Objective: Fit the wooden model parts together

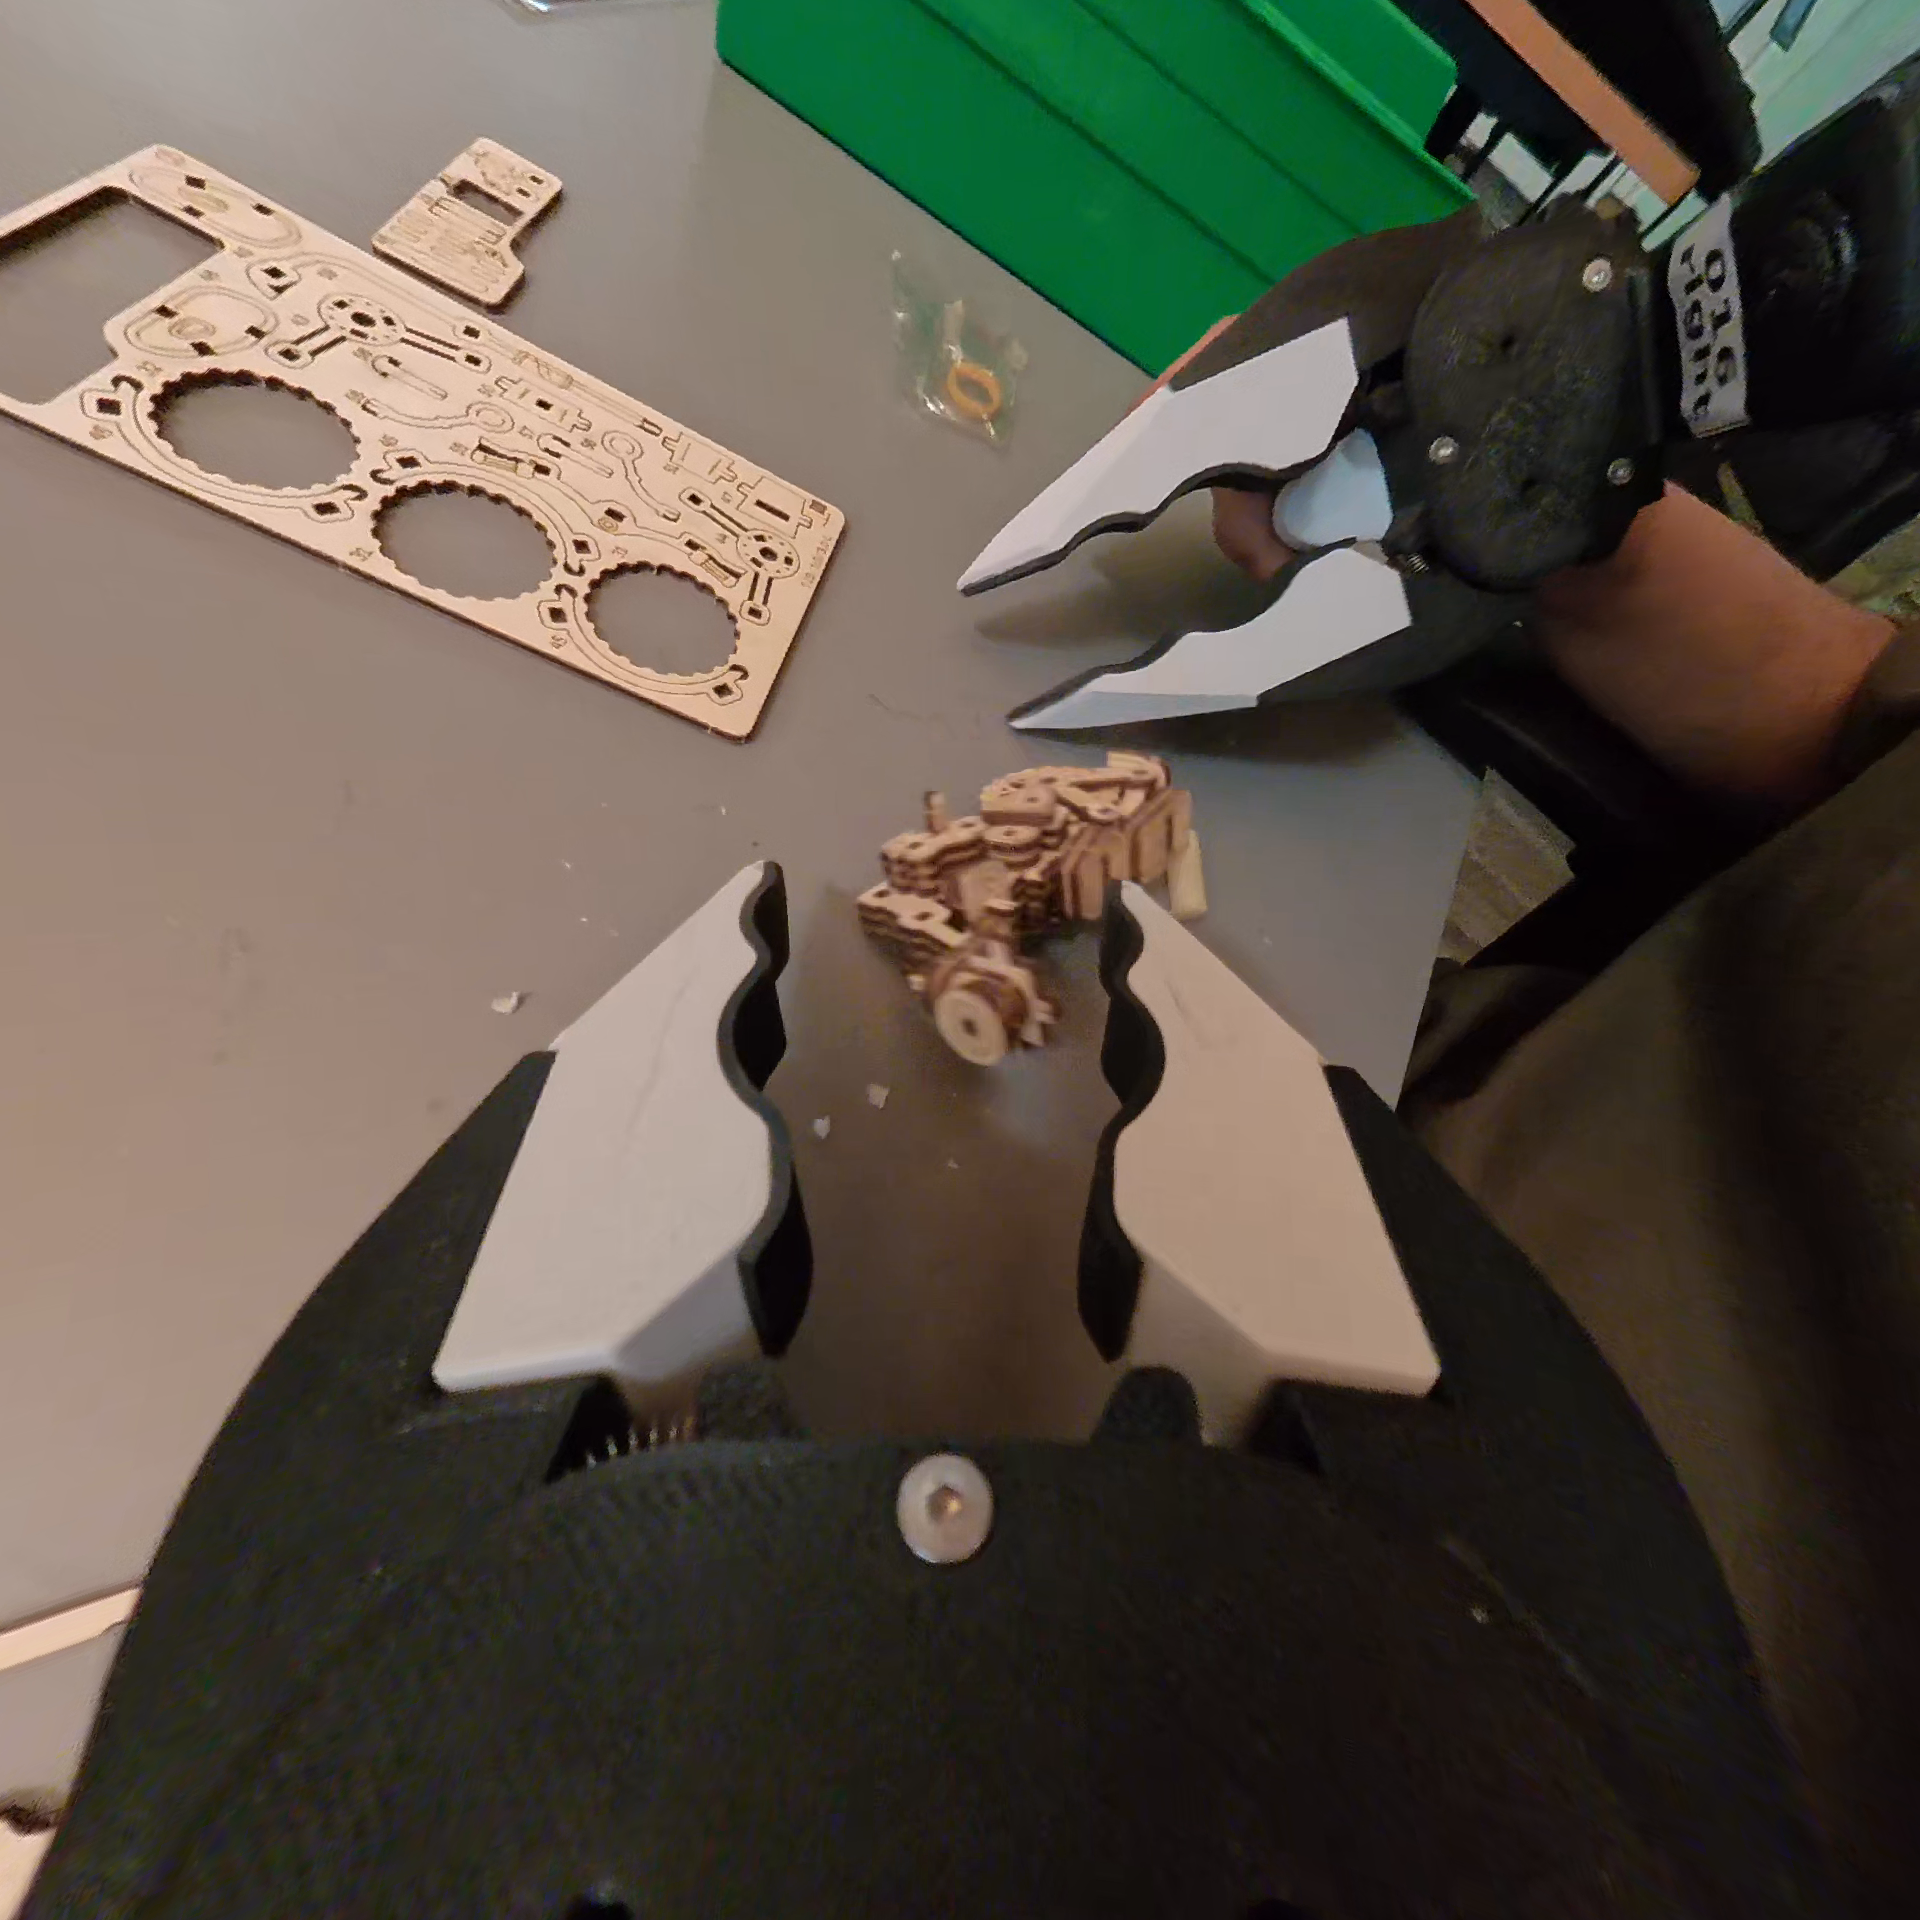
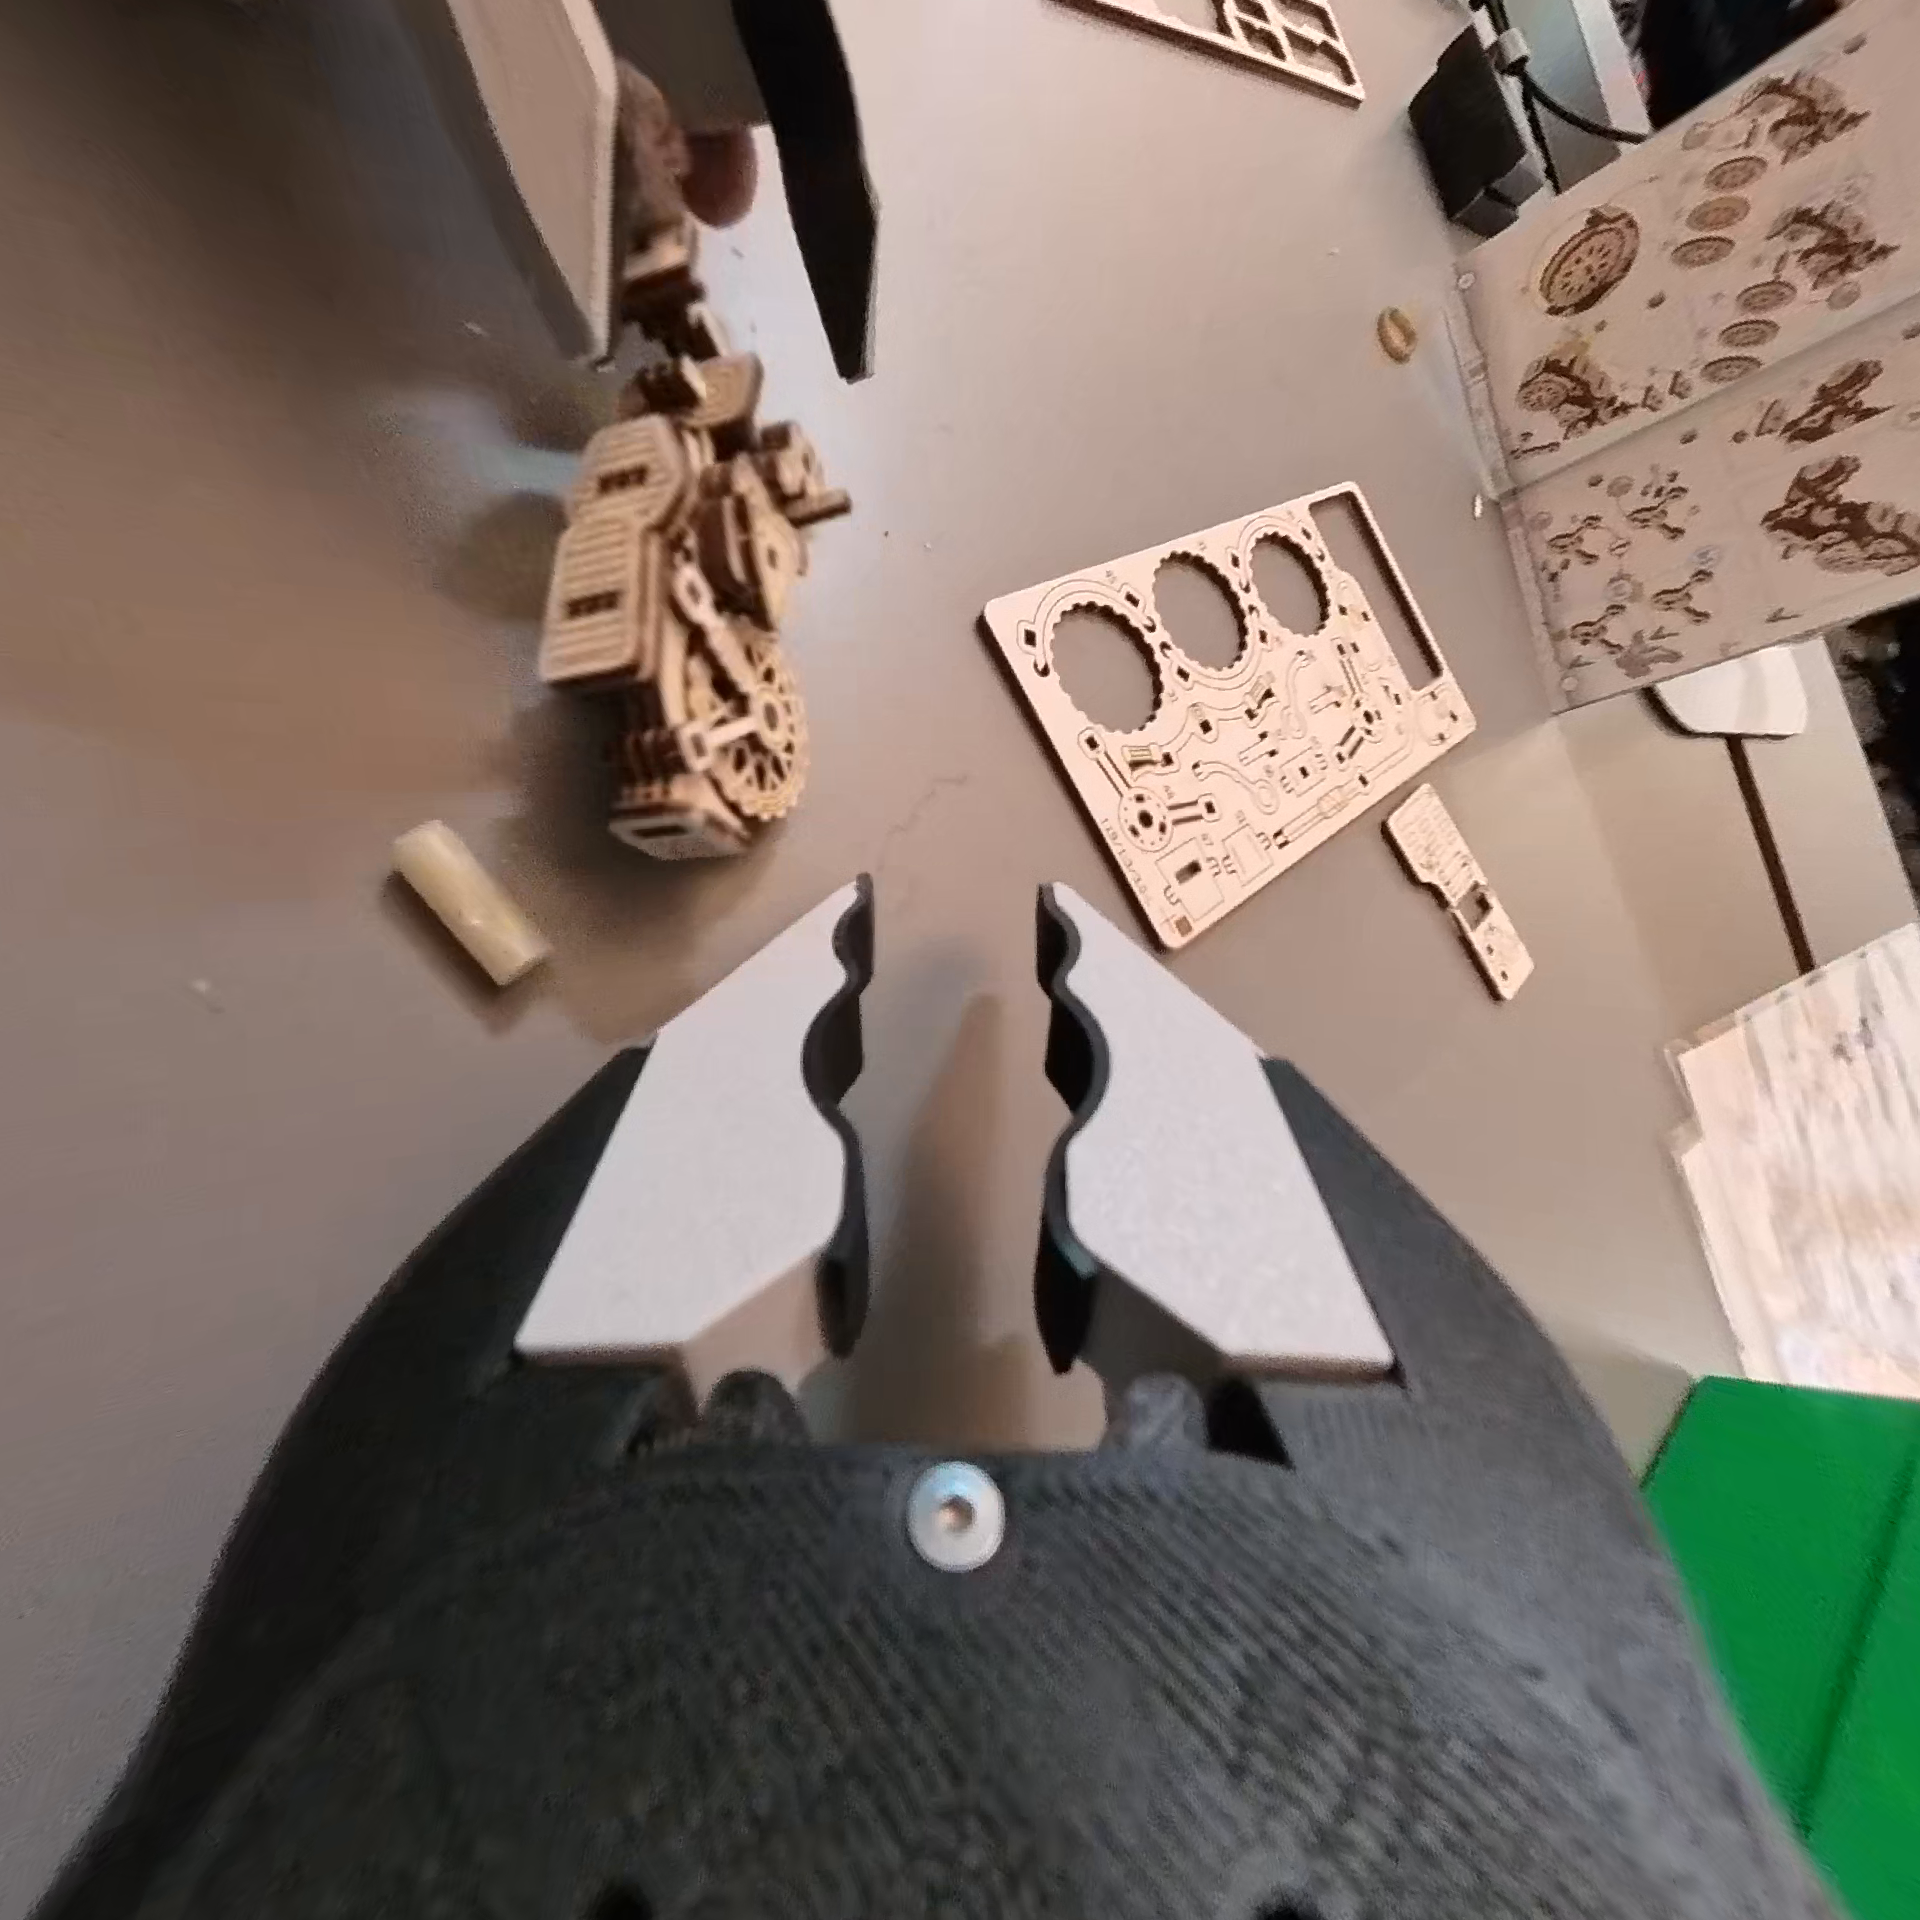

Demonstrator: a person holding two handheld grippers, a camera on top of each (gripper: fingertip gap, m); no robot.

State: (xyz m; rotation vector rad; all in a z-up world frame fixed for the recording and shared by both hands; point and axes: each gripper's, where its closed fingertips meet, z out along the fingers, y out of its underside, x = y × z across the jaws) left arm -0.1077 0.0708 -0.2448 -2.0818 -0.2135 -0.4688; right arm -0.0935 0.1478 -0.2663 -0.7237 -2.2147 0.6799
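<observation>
Bench: grey bench (image 1: 312, 935) with a green box (image 1: 1091, 135) along its far edge and wood crumbs scattered near you
Model: your part-built wooden model (image 2: 675, 644) lies on its side near the bench edge, between your two tools, held by neither
Left gripper (image 1: 940, 914): jaws spread, empty, tips either side of the model's wheel end
Right gripper (image 2: 954, 899): jaws spread, empty, hovering just beside the model
Parts sheet (image 1: 416, 447): mostly punched out, well apart to the left, with a small wooden card (image 1: 468, 223) beyond it
Loose stick (image 2: 468, 914): pale cylinder just beside the model
Risk: squeeze across the thin spoked wheel and you may snap it; nudge the model sideways and it could slide off the bench edge
</observation>
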